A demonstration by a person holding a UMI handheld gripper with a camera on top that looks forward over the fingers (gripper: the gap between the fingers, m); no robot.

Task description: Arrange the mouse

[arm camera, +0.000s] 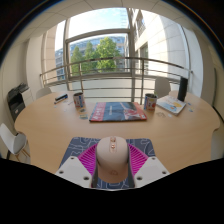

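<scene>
Mouse (113, 160) sits clamped between both gripper (113, 168) pads, long axis pointing forward along the fingers. Mouse mat (118, 111) lies straight ahead, well beyond, on the bench (45, 125).
</scene>
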